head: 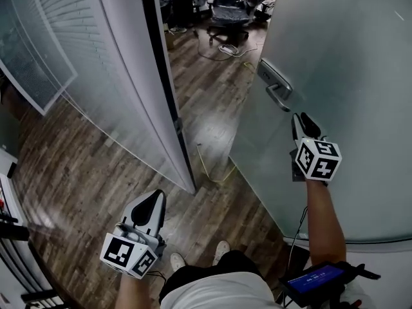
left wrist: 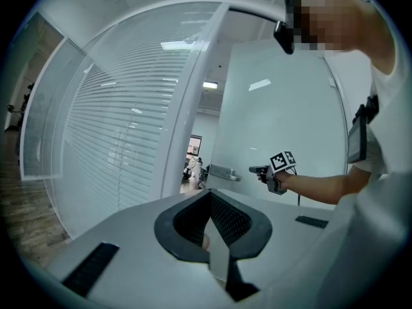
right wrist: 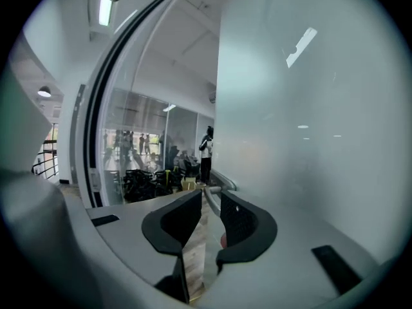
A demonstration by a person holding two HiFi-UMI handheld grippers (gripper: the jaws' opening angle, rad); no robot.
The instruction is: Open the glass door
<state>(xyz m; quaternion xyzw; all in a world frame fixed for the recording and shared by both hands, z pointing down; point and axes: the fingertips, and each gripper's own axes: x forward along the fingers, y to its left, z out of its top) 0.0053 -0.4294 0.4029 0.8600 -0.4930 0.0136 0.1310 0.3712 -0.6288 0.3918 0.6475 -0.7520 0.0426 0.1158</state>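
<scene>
The frosted glass door point(head: 335, 76) fills the right of the head view, standing ajar, with its metal handle point(head: 275, 85) near its left edge. Just below the handle, the right claw point(head: 303, 120) is released, holding nothing. At lower left, the left claw point(head: 155, 199) is clenched and empty above the wooden floor point(head: 212, 108).

Right of frame, glass door point(head: 347, 56): frosted, matt, smooth. Its handle point(head: 275, 82): brushed metal, satin. Centre, floor point(head: 212, 114): wood-grain planks, low sheen.
</scene>
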